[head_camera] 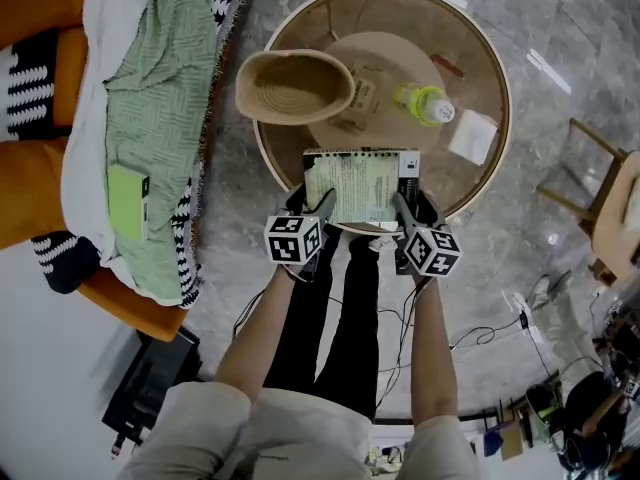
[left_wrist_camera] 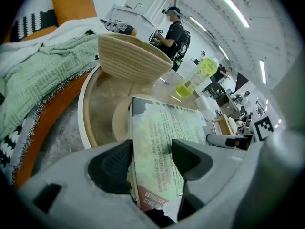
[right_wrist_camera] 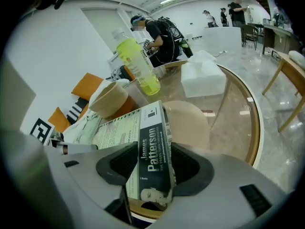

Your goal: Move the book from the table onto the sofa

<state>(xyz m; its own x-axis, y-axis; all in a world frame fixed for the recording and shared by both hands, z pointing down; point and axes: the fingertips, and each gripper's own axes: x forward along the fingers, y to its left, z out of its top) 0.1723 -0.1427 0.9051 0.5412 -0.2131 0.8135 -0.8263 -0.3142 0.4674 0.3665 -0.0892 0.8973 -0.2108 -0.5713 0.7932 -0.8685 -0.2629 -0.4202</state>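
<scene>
The book [head_camera: 360, 186], with a pale green cover and a black-and-white spine edge, lies at the near edge of the round table [head_camera: 500, 78]. My left gripper [head_camera: 318, 206] stands at its near left corner and my right gripper [head_camera: 408, 208] at its near right corner. In the left gripper view the book's [left_wrist_camera: 162, 147] corner sits between the wide-apart jaws of the left gripper [left_wrist_camera: 151, 159]. In the right gripper view the book's spine [right_wrist_camera: 153, 151] stands between the right gripper's [right_wrist_camera: 155, 163] jaws. Both grippers look open, with no pad visibly pressing. The orange sofa [head_camera: 40, 183] is at the left.
A straw hat [head_camera: 292, 86], a yellow-green bottle [head_camera: 425, 105] and a white tissue box [head_camera: 472, 135] stand on the table behind the book. A green blanket [head_camera: 160, 98] and a small green book [head_camera: 127, 200] lie on the sofa. A wooden chair [head_camera: 610, 208] stands at the right.
</scene>
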